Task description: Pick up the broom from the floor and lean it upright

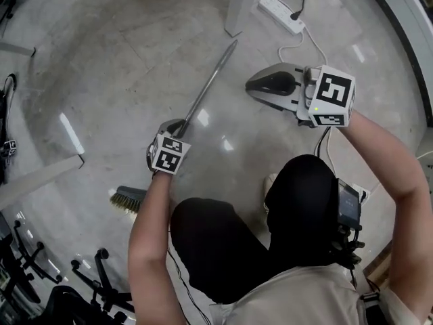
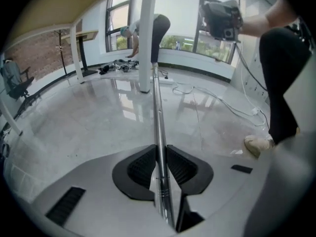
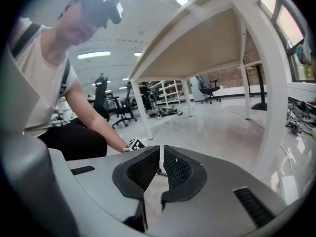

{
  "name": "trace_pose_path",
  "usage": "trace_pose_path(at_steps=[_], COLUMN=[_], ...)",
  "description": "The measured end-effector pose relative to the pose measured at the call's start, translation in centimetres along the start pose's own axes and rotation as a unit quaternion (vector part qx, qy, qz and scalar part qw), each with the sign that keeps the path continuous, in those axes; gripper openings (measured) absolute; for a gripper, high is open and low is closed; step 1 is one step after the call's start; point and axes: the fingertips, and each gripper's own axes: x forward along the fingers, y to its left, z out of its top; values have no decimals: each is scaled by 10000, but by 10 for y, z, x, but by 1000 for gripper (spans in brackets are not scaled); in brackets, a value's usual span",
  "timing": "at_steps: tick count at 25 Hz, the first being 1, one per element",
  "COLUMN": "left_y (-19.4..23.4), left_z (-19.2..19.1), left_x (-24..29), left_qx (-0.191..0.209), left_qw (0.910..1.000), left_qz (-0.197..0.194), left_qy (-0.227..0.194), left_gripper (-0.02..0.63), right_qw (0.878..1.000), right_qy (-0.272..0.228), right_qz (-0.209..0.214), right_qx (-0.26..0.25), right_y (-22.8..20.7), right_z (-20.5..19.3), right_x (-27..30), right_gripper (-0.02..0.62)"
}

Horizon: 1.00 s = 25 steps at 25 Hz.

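Nearest in the head view are the person's black-trousered knees (image 1: 298, 202). Ahead of them the left gripper (image 1: 177, 126) is clamped low on the broom (image 1: 210, 83), which has a slim silver metal handle and a flat brush head. The handle slants away toward a white table leg (image 1: 237, 5). The brush end sits by the person's left forearm, over the glossy grey floor (image 1: 101, 80). The right gripper (image 1: 260, 84) hovers apart, to the right of the handle's upper half, near a white power strip (image 1: 281, 11). Bare floor spreads to the left.

In the left gripper view the left gripper (image 2: 159, 149) has its black ribbed pads pressed on both sides of the broom (image 2: 157, 107). The handle runs straight out between the jaws toward the table leg (image 2: 146, 33), with clear floor (image 2: 74, 127) on either side.

In the right gripper view the right gripper (image 3: 161, 154) has its jaws all but together, a thin slit between them and nothing in it. The other gripper's marker cube (image 3: 134, 143) shows just beyond, and a white table (image 3: 217, 43) overhangs at the right
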Motion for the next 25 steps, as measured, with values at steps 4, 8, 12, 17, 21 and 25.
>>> trace_pose_path(at_steps=[4, 8, 12, 17, 21, 25], left_y=[-1, -3, -7, -13, -21, -22], left_z=[14, 24, 25, 30, 24, 17], left_x=[-46, -86, -117, -157, -200, -238], left_qx=[172, 301, 318, 169, -161, -454], left_qw=[9987, 9966, 9946, 9935, 9916, 9878], left_qz=[131, 222, 469, 867, 1115, 1366], left_qy=[-455, -728, -864, -724, -638, -598], left_gripper=[77, 77, 77, 75, 74, 69], right_qw=[9983, 9927, 9833, 9814, 9797, 9766], right_qy=[-186, -299, -401, -322, -273, -289], right_qz=[477, 1143, 1750, 1891, 1977, 2086], right_qx=[-280, -263, -281, -17, 177, 435], right_y=[16, 41, 78, 97, 127, 157], right_z=[15, 26, 36, 48, 73, 109], right_x=[-2, 9, 10, 5, -3, -18], right_gripper=[32, 32, 32, 32, 32, 32])
